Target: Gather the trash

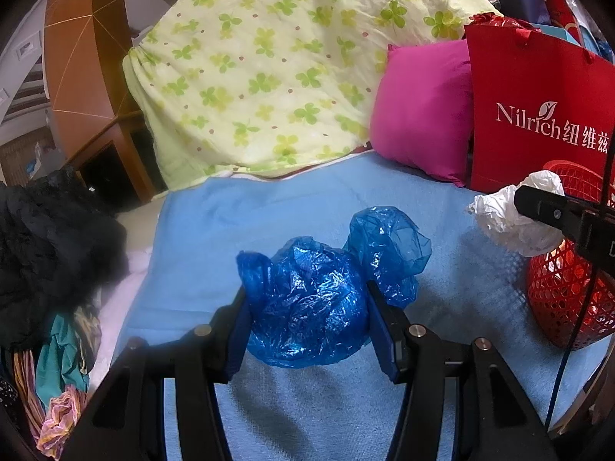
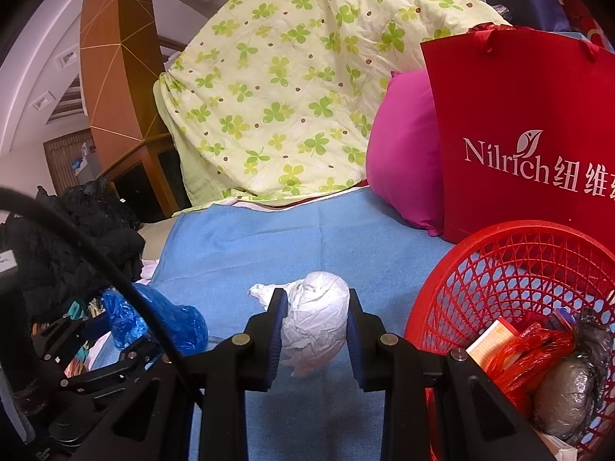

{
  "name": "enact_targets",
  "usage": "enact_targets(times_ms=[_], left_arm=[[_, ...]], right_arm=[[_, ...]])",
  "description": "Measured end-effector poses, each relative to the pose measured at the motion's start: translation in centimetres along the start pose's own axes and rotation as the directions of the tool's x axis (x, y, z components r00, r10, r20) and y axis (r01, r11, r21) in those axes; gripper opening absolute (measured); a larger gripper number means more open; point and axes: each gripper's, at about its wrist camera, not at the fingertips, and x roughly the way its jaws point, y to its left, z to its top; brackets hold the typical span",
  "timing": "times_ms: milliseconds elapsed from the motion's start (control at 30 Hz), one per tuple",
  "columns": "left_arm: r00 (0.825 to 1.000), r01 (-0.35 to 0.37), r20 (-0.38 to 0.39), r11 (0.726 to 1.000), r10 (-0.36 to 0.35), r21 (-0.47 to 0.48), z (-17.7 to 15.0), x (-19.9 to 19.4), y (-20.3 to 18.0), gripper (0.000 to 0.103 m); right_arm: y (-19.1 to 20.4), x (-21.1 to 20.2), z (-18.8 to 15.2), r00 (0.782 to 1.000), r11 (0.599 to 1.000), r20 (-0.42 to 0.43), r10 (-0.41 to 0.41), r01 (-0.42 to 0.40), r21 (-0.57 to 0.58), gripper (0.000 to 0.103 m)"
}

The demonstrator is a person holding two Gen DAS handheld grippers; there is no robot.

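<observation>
L fingers [image 1: 307, 322]: I'm clamped on blue plastic bag [image 1: 307, 299], light, slippery, squashy; grip mid-bulk.
R fingers [image 2: 317, 330]: clenched on white paper wad [image 2: 315, 322], soft, featherlight.

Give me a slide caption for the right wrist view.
Right gripper clamps a crumpled white bag above the blue sheet, beside the red basket.

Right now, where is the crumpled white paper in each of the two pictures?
Left wrist view: the white paper is at the right edge, held by the right claw, just above the red basket.
Right wrist view: the white paper is low in the centre, pinched between the right claw's pads, left of the red basket.
Shared landmark: the red Nilrich bag behind the basket.
</observation>
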Motion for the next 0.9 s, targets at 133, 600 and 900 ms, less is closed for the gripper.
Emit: enact_targets(times_ms=[133,600,900], left_arm=[[1.0,0.003,-0.002,1.0,-0.003,0.0,-0.06,0.08,-0.03,0.057],[1.0,0.007,-0.008,1.0,-0.007,0.007,-0.16,0.4,-0.18,0.057],[1.0,0.013,-0.005,1.0,-0.013,0.008,-0.1,0.46,-0.18,0.057]], right_arm=[[-0.01,-0.06,0.0,1.0,1.0,0.001,-0.001,0.001,-0.001,0.031],[-0.03,-0.17,0.09,1.0,1.0,0.0,0.001,-0.001,-0.012,0.031],[0.19,-0.21,0.02,1.0,1.0,0.002,-0.001,0.001,-0.015,0.031]])
